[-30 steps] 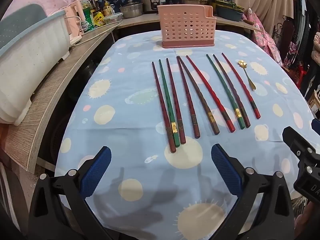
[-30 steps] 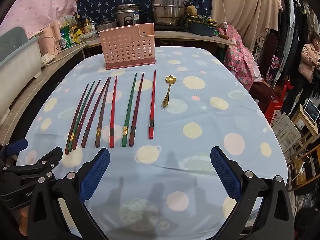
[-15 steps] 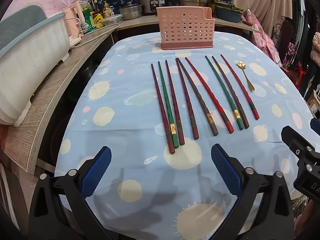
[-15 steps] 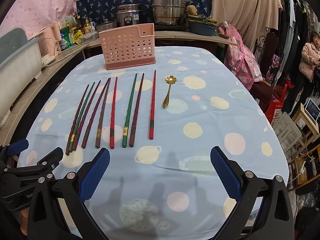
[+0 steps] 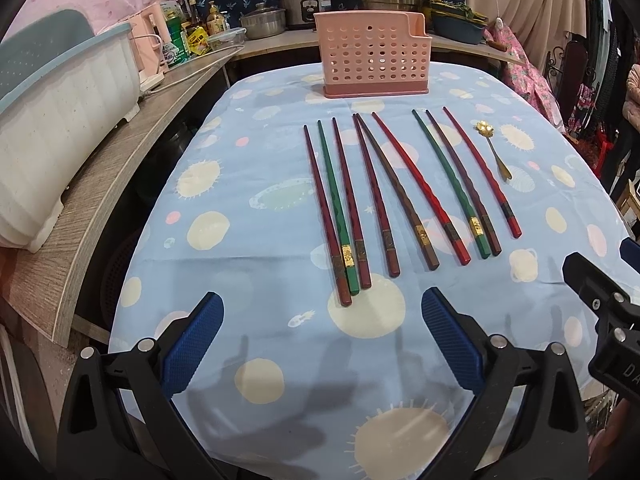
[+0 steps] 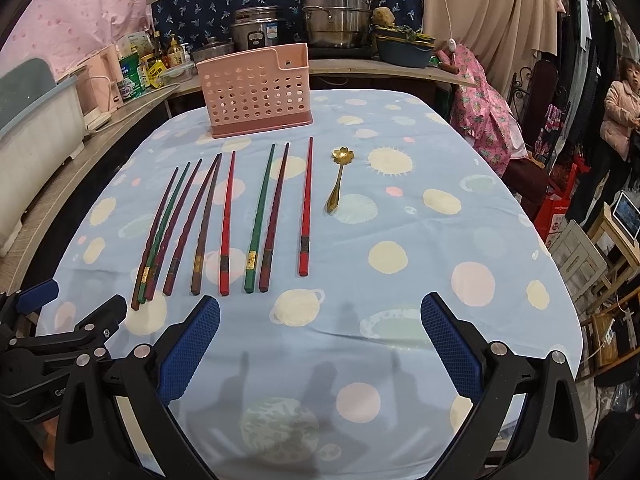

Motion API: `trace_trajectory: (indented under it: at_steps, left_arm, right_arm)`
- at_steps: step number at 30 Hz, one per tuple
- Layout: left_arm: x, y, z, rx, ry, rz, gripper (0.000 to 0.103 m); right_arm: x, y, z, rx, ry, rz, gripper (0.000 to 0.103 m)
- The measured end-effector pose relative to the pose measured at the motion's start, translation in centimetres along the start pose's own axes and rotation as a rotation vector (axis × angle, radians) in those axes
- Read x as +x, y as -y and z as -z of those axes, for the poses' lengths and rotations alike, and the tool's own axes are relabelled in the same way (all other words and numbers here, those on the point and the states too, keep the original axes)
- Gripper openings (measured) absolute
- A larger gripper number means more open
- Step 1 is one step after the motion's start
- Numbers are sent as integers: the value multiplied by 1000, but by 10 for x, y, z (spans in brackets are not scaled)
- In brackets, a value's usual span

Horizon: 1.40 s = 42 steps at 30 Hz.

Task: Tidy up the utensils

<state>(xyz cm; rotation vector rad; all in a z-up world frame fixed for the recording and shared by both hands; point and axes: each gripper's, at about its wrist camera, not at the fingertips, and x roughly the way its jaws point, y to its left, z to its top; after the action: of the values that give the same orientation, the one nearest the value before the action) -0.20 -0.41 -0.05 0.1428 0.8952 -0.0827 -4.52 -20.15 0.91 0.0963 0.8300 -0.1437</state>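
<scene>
Several red, green and brown chopsticks (image 5: 400, 196) (image 6: 224, 224) lie side by side on the blue spotted tablecloth (image 5: 256, 264). A small gold spoon (image 5: 494, 150) (image 6: 338, 178) with a flower-shaped bowl rests to their right. Behind them stands a pink perforated utensil basket (image 5: 372, 60) (image 6: 256, 88). My left gripper (image 5: 320, 344) hangs open just short of the chopsticks' near ends, holding nothing. My right gripper (image 6: 320, 340) is open as well, over the cloth near the front edge, right of the left one.
A wooden counter (image 5: 100, 184) with a white dish rack (image 5: 52, 120) runs along the left. Bottles, pots and a steamer (image 6: 336, 16) stand on the shelf behind. A person in a pink jacket (image 6: 620, 112) stands at far right among hanging clothes.
The left gripper has edged slightly forward and a little higher over the table; the chopsticks and spoon lie where they were. Both grippers stay open.
</scene>
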Motion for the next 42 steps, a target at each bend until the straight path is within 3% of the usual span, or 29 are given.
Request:
trace_trajectory:
  at_steps: [42]
  left_arm:
    - [16,-12,-10,-56,-24,-43,93]
  right_arm:
    - [24,-6,-13,-28,-27,-25,96]
